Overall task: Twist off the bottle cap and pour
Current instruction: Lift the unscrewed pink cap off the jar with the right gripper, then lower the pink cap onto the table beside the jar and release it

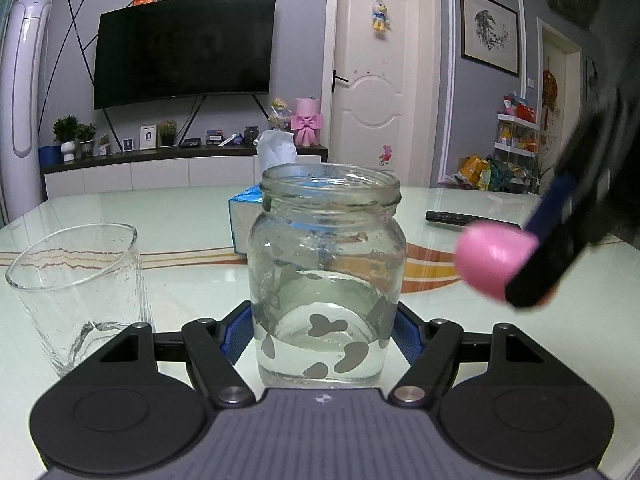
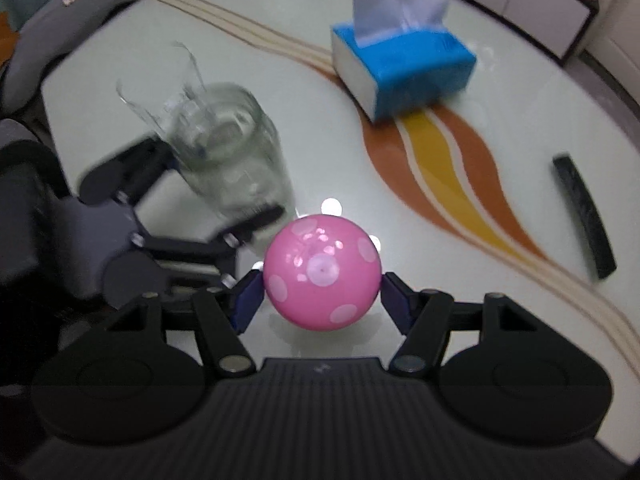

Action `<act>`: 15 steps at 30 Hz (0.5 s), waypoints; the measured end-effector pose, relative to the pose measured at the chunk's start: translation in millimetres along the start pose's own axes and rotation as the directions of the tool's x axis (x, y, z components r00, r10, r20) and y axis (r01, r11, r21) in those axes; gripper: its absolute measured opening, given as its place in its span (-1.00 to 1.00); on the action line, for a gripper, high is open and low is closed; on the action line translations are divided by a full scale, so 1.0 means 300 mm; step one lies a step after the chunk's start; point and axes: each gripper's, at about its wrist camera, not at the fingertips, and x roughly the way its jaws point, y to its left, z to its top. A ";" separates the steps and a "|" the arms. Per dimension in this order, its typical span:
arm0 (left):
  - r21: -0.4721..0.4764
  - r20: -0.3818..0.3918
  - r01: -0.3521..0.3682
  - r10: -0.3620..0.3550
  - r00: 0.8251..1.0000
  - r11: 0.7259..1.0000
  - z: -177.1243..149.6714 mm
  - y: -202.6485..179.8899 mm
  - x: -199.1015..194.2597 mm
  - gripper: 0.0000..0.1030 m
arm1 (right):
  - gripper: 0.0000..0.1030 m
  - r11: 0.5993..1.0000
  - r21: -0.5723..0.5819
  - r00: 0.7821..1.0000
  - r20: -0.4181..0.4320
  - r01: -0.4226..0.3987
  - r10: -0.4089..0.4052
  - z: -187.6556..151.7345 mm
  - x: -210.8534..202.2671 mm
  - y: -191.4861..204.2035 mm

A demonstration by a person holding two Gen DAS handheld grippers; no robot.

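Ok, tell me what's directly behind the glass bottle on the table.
A blue tissue box with a white tissue sticking up sits behind the glass bottle. The bottle covers most of the box in the left wrist view; only its left end shows.

Sitting on the glossy pale table [image 1: 180,216] with its orange and yellow swirl: a blue tissue box [image 2: 404,68] toward one o'clock in the right wrist view, white tissue sticking up from the slot (blurred there). Lying flat at three o'clock, well apart from the box, a black remote control [image 2: 584,216]. Hanging on the far wall at eleven o'clock in the left wrist view, a dark television [image 1: 184,48]; standing closed at one o'clock, a white door [image 1: 376,76]; hanging further right, a framed ink picture [image 1: 490,32].
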 end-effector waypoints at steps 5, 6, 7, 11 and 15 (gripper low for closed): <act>-0.002 0.000 0.001 -0.001 1.000 1.000 0.001 0.002 0.004 0.44 | 0.25 1.000 0.010 1.000 -0.022 0.012 -0.012 -0.039 0.047 -0.009; -0.002 0.000 0.001 -0.001 1.000 1.000 0.001 0.001 0.003 0.44 | 0.25 1.000 0.013 1.000 -0.023 0.012 -0.012 -0.044 0.053 -0.011; -0.002 0.000 0.001 -0.001 1.000 1.000 0.001 -0.001 0.000 0.44 | 0.25 1.000 0.018 1.000 -0.023 0.012 -0.011 -0.050 0.059 -0.012; -0.003 0.000 0.002 -0.002 1.000 1.000 -0.001 -0.004 -0.002 0.44 | 0.26 1.000 0.021 0.999 -0.036 0.020 -0.019 -0.060 0.082 -0.013; -0.005 -0.001 0.004 -0.004 1.000 1.000 -0.003 -0.008 -0.004 0.44 | 0.26 0.999 0.030 0.999 -0.039 0.017 -0.016 -0.061 0.095 -0.018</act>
